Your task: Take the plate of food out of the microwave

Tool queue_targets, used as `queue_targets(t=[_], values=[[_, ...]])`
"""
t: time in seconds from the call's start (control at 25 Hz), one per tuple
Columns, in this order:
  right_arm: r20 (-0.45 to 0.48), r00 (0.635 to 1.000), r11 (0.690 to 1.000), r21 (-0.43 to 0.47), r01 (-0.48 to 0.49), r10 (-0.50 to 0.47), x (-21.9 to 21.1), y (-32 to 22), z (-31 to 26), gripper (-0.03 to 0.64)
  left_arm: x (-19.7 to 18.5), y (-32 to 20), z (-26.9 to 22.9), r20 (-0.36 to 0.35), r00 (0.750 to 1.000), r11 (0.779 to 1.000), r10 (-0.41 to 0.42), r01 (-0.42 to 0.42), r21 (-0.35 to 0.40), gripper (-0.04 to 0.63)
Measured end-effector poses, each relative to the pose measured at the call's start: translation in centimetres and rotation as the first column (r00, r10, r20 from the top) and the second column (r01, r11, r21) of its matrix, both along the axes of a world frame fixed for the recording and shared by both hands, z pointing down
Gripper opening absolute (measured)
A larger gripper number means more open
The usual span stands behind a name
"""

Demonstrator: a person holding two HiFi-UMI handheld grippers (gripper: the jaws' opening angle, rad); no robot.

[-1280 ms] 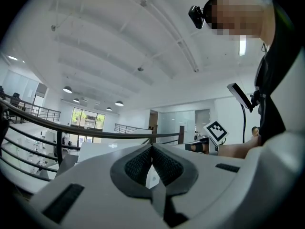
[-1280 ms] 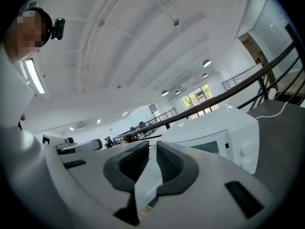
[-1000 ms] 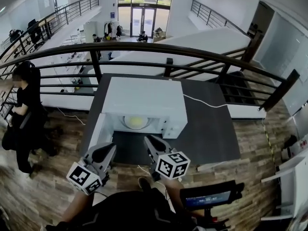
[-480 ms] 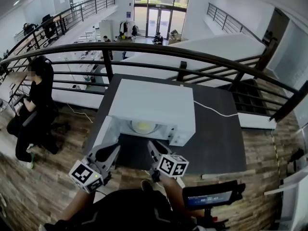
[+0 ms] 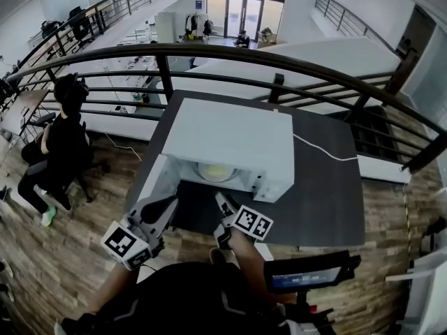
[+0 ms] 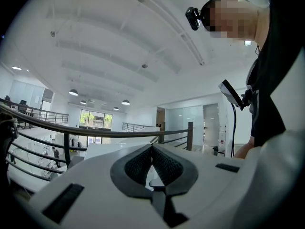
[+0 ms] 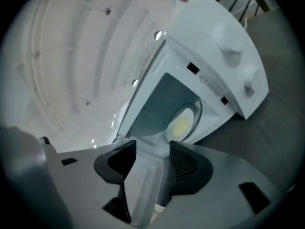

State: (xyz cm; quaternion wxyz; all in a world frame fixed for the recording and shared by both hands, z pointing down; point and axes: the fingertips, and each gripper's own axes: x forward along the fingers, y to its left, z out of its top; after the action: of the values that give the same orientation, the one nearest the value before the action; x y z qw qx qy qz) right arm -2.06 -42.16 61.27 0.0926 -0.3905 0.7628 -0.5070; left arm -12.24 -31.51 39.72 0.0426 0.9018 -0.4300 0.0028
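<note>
The white microwave (image 5: 234,142) stands on a dark table (image 5: 318,187) with its door (image 5: 155,181) swung open to the left. Inside sits a plate of yellow food (image 5: 216,172), which the right gripper view shows in the open cavity as the plate (image 7: 183,123). My right gripper (image 5: 222,202) hangs just in front of the opening, rolled to one side. Its jaws have just been opening, and the right gripper (image 7: 152,154) is open with nothing pressed between the pads; only the door shows beyond the gap. My left gripper (image 5: 166,205) stays by the door, and the left gripper (image 6: 152,150) is shut on nothing.
A dark metal railing (image 5: 279,58) runs behind the table, with a drop to a lower floor beyond. A white cable (image 5: 328,152) trails from the microwave across the tabletop. A person in black (image 5: 66,142) stands on the wooden floor to the left.
My right gripper has sunk toward the tabletop in front of the microwave, rolled, and spread its jaws. The left gripper has barely moved. The head view has shifted.
</note>
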Motion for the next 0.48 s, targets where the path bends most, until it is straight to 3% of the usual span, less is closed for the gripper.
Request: queue_targets(t=[0.28,0.48], values=[[0.116,0.988,0.973,-0.218,-0.079,0.107,-1.1,-2.2,6.3,0.235,-1.6,-0.9,0.4,0.018,0.999,0.999,-0.05,0.05,-0.003,0.005],[0.179,0.968,0.942,-0.315,-0.114,0.177,-2.3,-4.2,8.5,0.256,-2.7,-1.5,-0.4,0.01,0.997,0.997,-0.078,0.078,-0.011,0.005]])
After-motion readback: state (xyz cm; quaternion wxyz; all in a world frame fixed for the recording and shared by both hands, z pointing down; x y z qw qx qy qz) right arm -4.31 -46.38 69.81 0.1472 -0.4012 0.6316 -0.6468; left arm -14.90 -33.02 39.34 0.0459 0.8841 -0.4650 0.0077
